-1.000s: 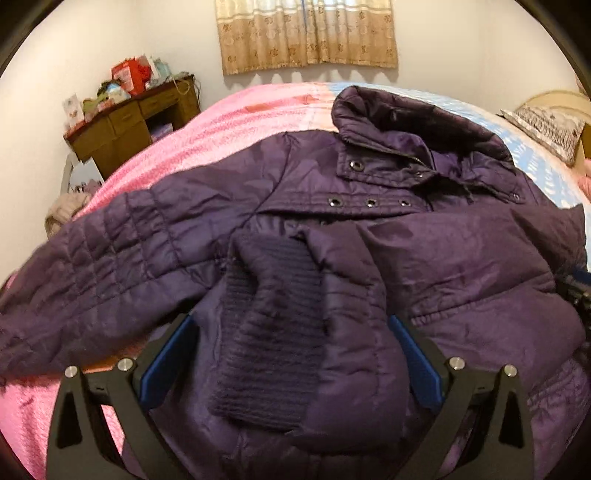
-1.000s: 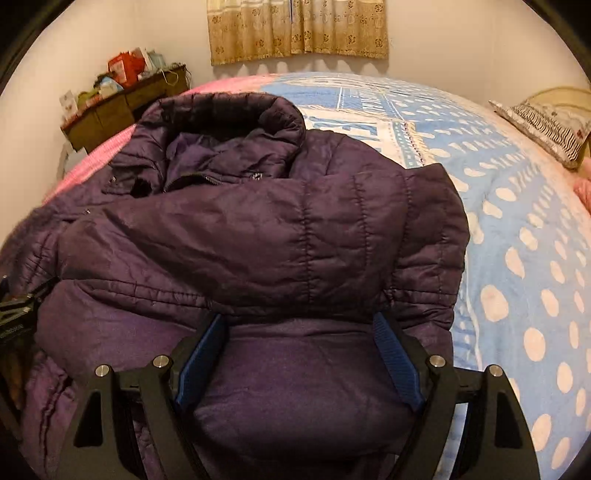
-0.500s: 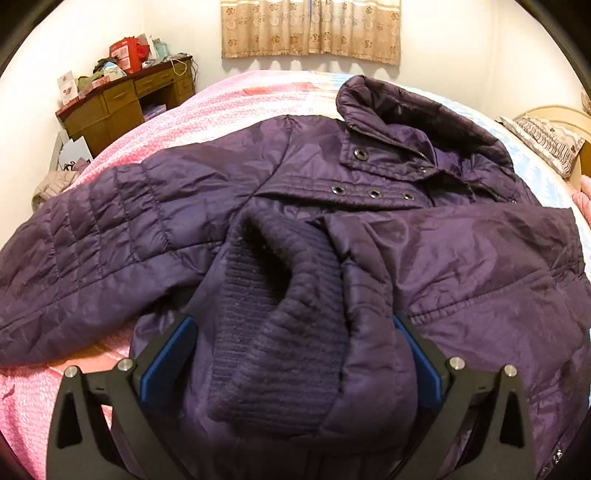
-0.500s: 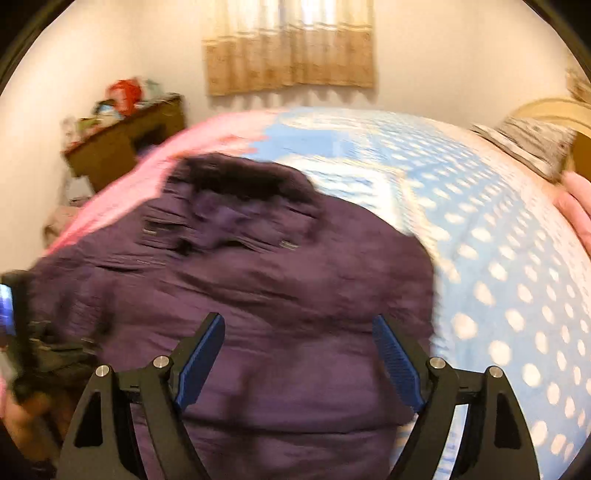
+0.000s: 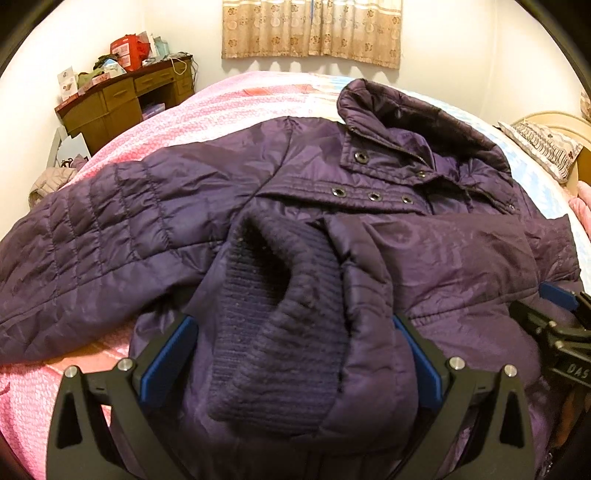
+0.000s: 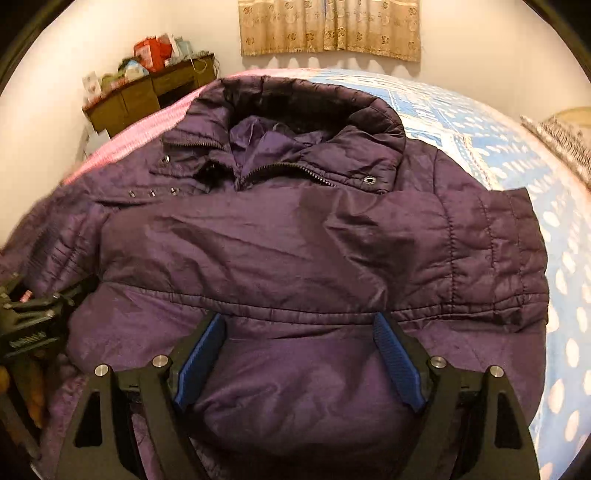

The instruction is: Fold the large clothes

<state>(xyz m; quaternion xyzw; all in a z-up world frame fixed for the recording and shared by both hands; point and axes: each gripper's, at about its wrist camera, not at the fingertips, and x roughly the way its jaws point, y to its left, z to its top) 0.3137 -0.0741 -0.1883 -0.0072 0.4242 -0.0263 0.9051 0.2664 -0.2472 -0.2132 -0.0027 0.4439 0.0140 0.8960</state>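
So there's a big purple puffer jacket (image 5: 369, 236) spread across the bed (image 5: 229, 110), collar toward the far edge by the curtain (image 5: 310, 33), body bunched up at the near edge where both tools are. The bed cover is pink on the left half and blue with white dots (image 6: 565, 236) on the right half, and the jacket sits over the seam between the two. One quilted sleeve (image 5: 81, 251) runs out over the pink side toward the left edge; the other sleeve is folded across the chest, with its dark knit cuff (image 5: 277, 325) lying right in the middle. The left gripper (image 5: 291, 354) is tilted steeply down at the bed, its blue pads (image 5: 166, 358) standing wide with the knit cuff and a fat wad of jacket between them. The fabric fills the gap side to side, but I honestly can't tell whether it's pinched or just sitting in there. The right gripper (image 6: 299, 362) is angled down about the same, low over the jacket's front panel near the bed's near edge, fingers (image 6: 397, 363) spread wide apart with the fabric only bulging between them. From each camera you can spot the other tool poking in at the side. A cluttered wooden desk (image 5: 125, 99) stands beyond the bed's far left corner, and a patterned pillow (image 5: 543, 147) lies at the right edge.
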